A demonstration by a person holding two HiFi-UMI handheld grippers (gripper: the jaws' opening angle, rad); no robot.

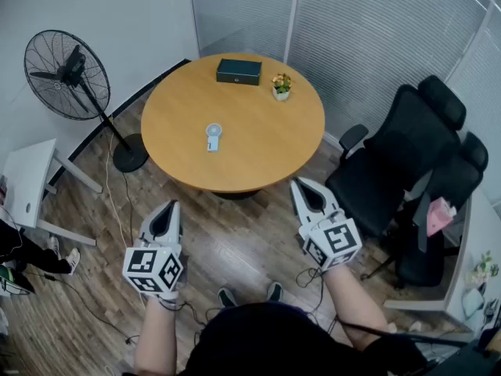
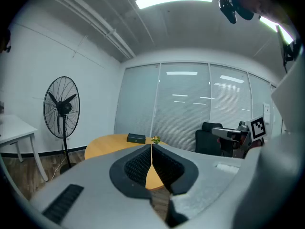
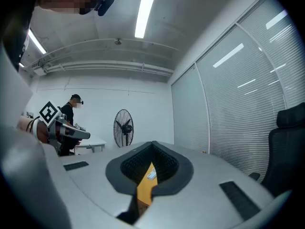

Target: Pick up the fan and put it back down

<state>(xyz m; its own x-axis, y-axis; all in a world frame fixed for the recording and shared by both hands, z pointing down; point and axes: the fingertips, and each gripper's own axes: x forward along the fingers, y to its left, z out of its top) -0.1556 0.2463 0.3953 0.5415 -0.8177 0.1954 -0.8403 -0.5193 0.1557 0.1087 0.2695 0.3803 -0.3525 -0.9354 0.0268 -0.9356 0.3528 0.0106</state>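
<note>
A small white handheld fan [image 1: 213, 137] lies flat on the round wooden table [image 1: 258, 155], left of its middle. My left gripper [image 1: 172, 205] hangs over the floor, short of the table's near edge, with its jaws shut and nothing between them. The right gripper [image 1: 300, 183] is at the near right edge of the table, also shut and empty. In the left gripper view the shut jaws [image 2: 152, 145] point at the table [image 2: 107, 144]. In the right gripper view a slice of the table and the small fan [image 3: 151, 176] shows below the shut tips [image 3: 153, 143].
A black pedestal fan [image 1: 66, 73] stands on the floor left of the table. On the table's far side are a dark box [image 1: 239, 71] and a small flower pot [image 1: 281, 85]. Black office chairs [image 1: 407, 155] crowd the right; a white desk [image 1: 27, 182] is at the left.
</note>
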